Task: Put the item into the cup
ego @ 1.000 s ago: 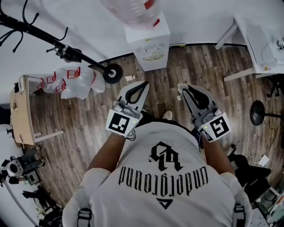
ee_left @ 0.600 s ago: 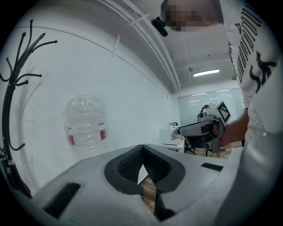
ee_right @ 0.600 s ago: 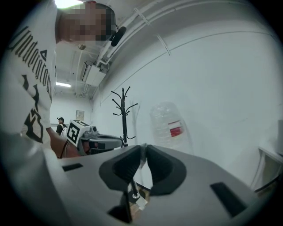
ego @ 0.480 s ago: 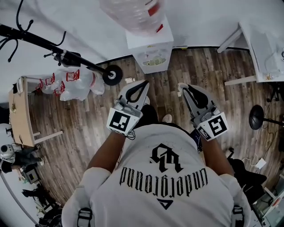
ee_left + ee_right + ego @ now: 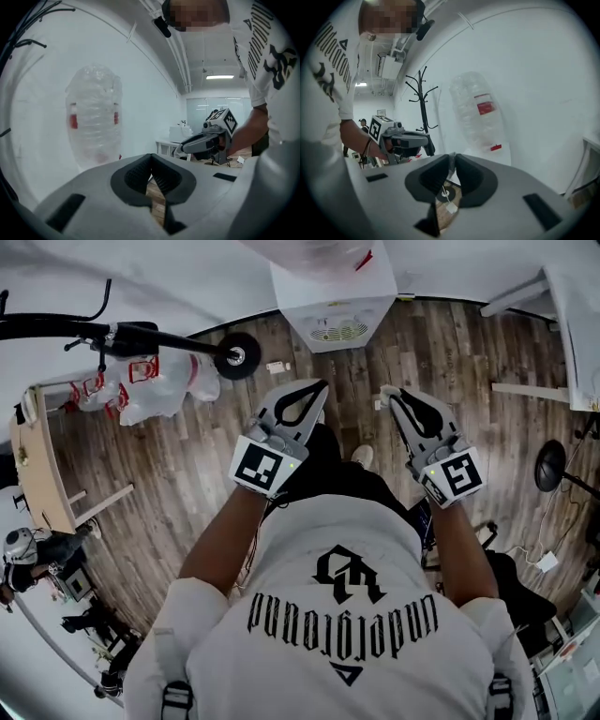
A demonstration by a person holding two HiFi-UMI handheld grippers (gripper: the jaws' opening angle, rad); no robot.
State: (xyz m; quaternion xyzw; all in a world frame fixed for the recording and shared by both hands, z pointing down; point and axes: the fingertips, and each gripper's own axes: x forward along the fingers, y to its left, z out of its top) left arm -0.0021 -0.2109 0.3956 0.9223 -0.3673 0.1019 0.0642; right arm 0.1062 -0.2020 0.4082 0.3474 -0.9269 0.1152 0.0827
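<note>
moved since a second ago: the whole head view is sliding. The water dispenser (image 5: 337, 310) is now riding up at the top edge, the scooter (image 5: 141, 337) bar is lying flatter, and both grippers are sitting a touch higher in frame, same side-by-side pose.
left gripper (image 5: 322, 384): its jaws are pressing together on nothing, with just a sliver of wood floor (image 5: 187, 493) showing through the gap in its own view.
right gripper (image 5: 386, 391): its jaws are clamping on the item (image 5: 452, 167), a thin pale thing, with its little white tag (image 5: 451, 207) dangling below.
only in the right gripper view: that pinch, honestly. The head view is only giving a white speck at the tip. Also a black coat rack (image 5: 423, 108) is standing by the wall.
only in the left gripper view: a white table (image 5: 168, 140) is sitting far off behind the other gripper.
both gripper views: the big clear bottle (image 5: 93, 117) is looming ahead.
only in the head view: plastic bags (image 5: 141, 395) with red print are lying by the scooter, and a wooden table (image 5: 33, 465) is sitting at the left edge.
blocking things: each gripper's grey body is eating the lower half of its own view, and the person's white shirt (image 5: 347, 615) is covering the bottom of the head view.
</note>
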